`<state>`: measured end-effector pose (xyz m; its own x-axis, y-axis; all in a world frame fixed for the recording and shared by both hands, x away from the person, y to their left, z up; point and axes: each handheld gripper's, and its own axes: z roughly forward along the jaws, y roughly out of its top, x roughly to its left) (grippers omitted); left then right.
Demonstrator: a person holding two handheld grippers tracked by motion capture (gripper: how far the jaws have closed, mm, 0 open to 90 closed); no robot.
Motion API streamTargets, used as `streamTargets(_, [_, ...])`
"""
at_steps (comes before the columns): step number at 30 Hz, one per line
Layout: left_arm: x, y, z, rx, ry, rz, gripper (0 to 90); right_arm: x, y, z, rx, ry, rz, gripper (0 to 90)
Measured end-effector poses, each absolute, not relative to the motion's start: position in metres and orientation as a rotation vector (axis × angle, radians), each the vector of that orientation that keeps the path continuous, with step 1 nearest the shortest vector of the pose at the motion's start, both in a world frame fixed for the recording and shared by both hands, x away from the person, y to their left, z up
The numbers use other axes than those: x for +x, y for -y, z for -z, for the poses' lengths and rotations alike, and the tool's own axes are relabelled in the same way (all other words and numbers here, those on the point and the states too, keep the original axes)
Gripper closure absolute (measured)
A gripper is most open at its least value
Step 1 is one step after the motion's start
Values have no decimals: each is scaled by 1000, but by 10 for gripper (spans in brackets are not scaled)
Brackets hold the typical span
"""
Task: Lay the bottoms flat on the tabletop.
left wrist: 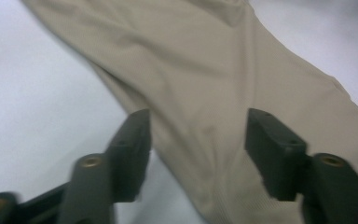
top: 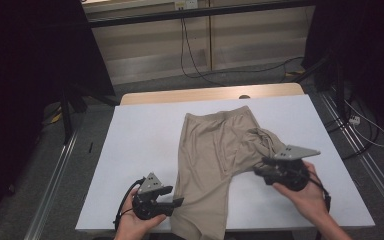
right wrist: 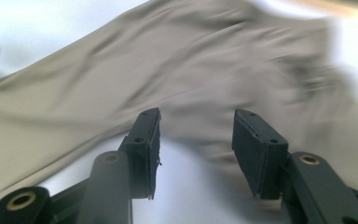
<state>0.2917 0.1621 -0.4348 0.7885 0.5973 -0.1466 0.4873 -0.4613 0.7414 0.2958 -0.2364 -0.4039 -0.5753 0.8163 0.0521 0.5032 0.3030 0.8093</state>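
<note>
One garment is on the white table [top: 130, 150] — a pair of beige trousers [top: 210, 150], waistband toward the far edge, one leg running down to the near edge and hanging over it, the other leg bunched up at the person's right. Nothing else lies on the table top; no container is present.

Left gripper [top: 179, 202]: held at the near edge just beside the long leg, jaws spread. In the left gripper view the cloth [left wrist: 223, 84] lies between and beyond the open jaws, not pinched.

Right gripper [top: 258, 171]: held at the bunched leg, jaws spread — the right gripper view shows fabric [right wrist: 177, 74] ahead of them and bare table between, nothing clamped.

Cables [top: 195, 65] cross the floor beyond the table, well apart.
</note>
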Motion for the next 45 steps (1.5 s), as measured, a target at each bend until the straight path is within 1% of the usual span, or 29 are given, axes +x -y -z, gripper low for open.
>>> streamTargets(2, [294, -161, 435, 2140, -803, -198, 327, 307, 250, 398, 1217, -2145, -1143, 499])
streamTargets(3, [294, -161, 435, 2129, -807, -192, 292, 315, 258, 394, 1227, -2122, -1122, 493])
streamTargets(4, [295, -161, 434, 2130, -803, -200, 260, 325, 266, 392, 1255, -2076, -1098, 454])
streamTargets(5, [296, -161, 434, 2129, -799, -208, 260, 325, 266, 392, 1255, -2076, -1098, 454])
streamTargets(7, [297, -161, 434, 2131, -792, -223, 228, 337, 273, 393, 1295, -2055, -1072, 419])
streamTargets(9, [298, -161, 435, 2135, -795, -231, 222, 345, 278, 399, 1332, -2056, -1047, 403])
streamTargets(10, [298, -162, 435, 2132, -794, -231, 218, 348, 280, 405, 1358, -2052, -1036, 414])
streamTargets(11, [298, -162, 435, 2132, -795, -230, 217, 349, 281, 412, 1382, -2061, -1034, 509])
streamTargets(12, [298, -163, 435, 2129, -800, -234, 217, 347, 281, 417, 1386, -2067, -1037, 681])
streamTargets(13, [298, -163, 434, 2126, -801, -232, 217, 345, 281, 421, 1376, -2082, -1039, 777])
streamTargets(15, [298, -163, 434, 2126, -798, -237, 216, 338, 279, 420, 1342, -2104, -1024, 868])
streamTargets(17, [298, -163, 434, 2122, -800, -242, 216, 333, 277, 410, 1301, -2087, -1076, 881])
streamTargets(21, [299, -163, 434, 2122, -806, -245, 216, 334, 275, 400, 1284, -2064, -1118, 878])
streamTargets(22, [298, -163, 434, 2121, -805, -247, 215, 334, 275, 401, 1279, -2075, -1117, 870])
streamTargets(23, [298, -164, 434, 2120, -804, -247, 214, 333, 274, 404, 1281, -2097, -1106, 829])
streamTargets(24, [298, -164, 434, 2122, -804, -248, 214, 330, 275, 411, 1301, -2112, -1072, 740])
streamTargets(25, [298, -165, 434, 2119, -808, -246, 214, 330, 275, 411, 1301, -2112, -1072, 740])
streamTargets(28, [299, -165, 434, 2120, -814, -248, 213, 321, 280, 419, 1333, -2118, -999, 571])
streamTargets(29, [299, -165, 434, 2118, -815, -247, 213, 317, 282, 419, 1348, -2105, -994, 537])
streamTargets(31, [299, -164, 434, 2119, -814, -250, 213, 305, 285, 417, 1345, -2073, -995, 527])
streamTargets(32, [299, -164, 434, 2117, -817, -247, 213, 297, 285, 417, 1332, -2073, -1011, 590])
streamTargets(33, [299, -164, 434, 2120, -815, -250, 213, 293, 285, 418, 1322, -2099, -1036, 620])
streamTargets(34, [299, -163, 434, 2121, -813, -253, 213, 290, 284, 420, 1312, -2138, -1067, 609])
streamTargets(36, [299, -163, 434, 2116, -810, -253, 213, 290, 279, 427, 1320, -2168, -1050, 532])
streamTargets(38, [299, -163, 433, 2114, -802, -255, 213, 300, 274, 436, 1336, -2201, -1008, 381])
streamTargets(39, [299, -164, 433, 2114, -800, -253, 209, 306, 273, 442, 1345, -2194, -961, 288])
streamTargets(40, [299, -164, 433, 2110, -800, -253, 205, 310, 273, 445, 1353, -2194, -941, 249])
streamTargets(43, [300, -166, 433, 2104, -808, -258, 189, 323, 273, 451, 1365, -2194, -965, 171])
streamTargets(45, [300, -166, 432, 2098, -813, -260, 184, 330, 269, 454, 1368, -2193, -942, 160])
